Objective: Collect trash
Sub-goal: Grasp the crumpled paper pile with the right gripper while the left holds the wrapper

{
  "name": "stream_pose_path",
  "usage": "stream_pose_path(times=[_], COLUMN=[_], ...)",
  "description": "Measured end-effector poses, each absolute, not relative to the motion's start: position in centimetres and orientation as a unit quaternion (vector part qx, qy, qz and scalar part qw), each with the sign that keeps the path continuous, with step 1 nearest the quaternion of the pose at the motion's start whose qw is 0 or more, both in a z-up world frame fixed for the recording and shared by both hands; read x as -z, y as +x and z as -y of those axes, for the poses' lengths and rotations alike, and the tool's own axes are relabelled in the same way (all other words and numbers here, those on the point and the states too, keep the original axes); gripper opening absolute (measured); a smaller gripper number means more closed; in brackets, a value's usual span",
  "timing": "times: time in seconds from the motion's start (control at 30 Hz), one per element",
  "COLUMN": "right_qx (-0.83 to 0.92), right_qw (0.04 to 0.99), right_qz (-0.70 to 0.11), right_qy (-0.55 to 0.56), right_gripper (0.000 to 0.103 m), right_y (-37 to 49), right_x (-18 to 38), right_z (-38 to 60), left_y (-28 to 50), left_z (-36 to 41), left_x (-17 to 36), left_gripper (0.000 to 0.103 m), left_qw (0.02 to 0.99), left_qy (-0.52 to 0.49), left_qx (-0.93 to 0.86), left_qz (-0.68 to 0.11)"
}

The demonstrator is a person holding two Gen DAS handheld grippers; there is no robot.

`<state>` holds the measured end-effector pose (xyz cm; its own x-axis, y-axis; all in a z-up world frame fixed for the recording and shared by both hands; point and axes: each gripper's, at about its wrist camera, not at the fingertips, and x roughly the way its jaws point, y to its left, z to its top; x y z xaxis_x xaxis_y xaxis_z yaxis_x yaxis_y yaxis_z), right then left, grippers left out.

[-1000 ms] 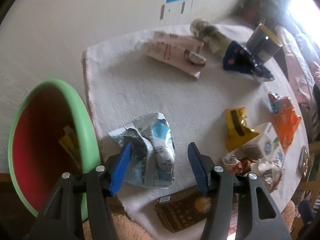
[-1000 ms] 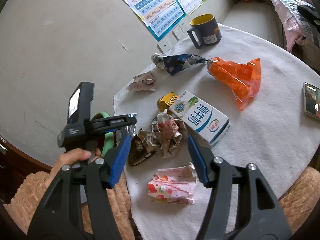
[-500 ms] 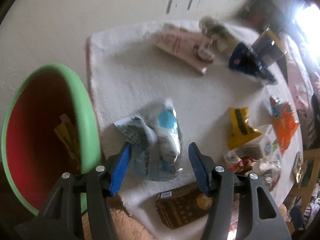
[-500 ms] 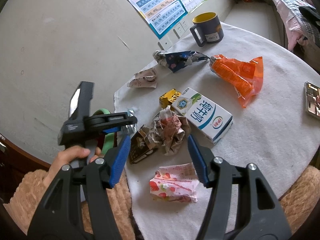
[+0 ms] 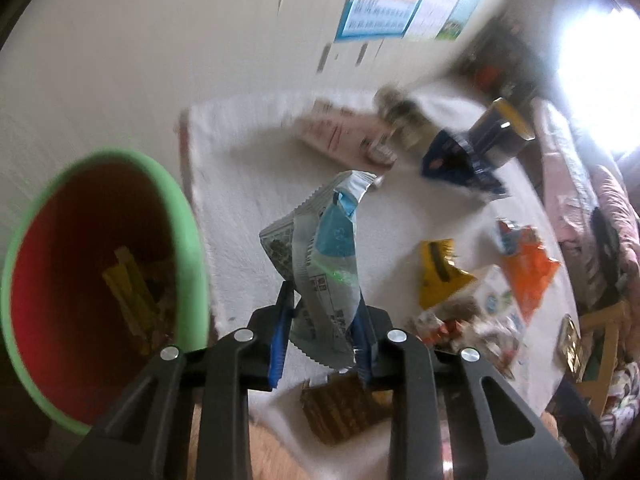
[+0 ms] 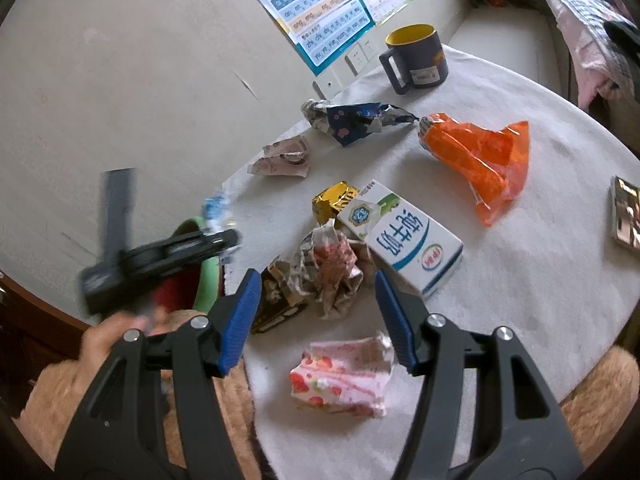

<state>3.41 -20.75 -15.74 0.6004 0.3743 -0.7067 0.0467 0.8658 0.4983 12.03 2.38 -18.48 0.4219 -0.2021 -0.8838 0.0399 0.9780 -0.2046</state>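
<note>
On table [image 6: 520, 300]: 1 milk carton [image 6: 404, 236], 1 mug [image 6: 416, 58] | left gripper [image 5: 320, 332] fingers just closed, pinching silver-blue wrapper [image 5: 324, 248] | right gripper [image 6: 316, 320] fingers apart (empty)

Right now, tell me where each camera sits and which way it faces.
Left wrist: on the left gripper, facing down at the silver-blue crinkled wrapper its jaws have just closed on, beside the green-rimmed red bin.
Right wrist: on the open right gripper, above the crumpled brown paper wad; a hand shows.
Shared: white milk carton, orange plastic bag, dark blue mug.

Left gripper [image 5: 320, 336] just closed, clamped, tilted down; right gripper [image 6: 316, 320] agape
</note>
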Motion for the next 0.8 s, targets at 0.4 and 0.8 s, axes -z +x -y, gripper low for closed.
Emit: stream_pose_path(times=[0.4,0.8], right_qx=[-0.098,-0.111], right_qw=[0.835,0.852], right_qz=[-0.5,-0.468], right_qy=[0.21,0.205], right_gripper=[0.057,0.016], right_y=[8.1,6.0], right_x=[19.6,16.8], right_z=[18.2,17.4], left_y=[5.6,5.2], left_z=[-5.4,-4.4], left_x=[13.8,13.2], left_gripper=[0.025,0.026], left_qw=[0.872,0.876], left_qy=[-0.078,-0.078], left_qx=[0.087,0.103], left_qz=[-0.475,-0.464])
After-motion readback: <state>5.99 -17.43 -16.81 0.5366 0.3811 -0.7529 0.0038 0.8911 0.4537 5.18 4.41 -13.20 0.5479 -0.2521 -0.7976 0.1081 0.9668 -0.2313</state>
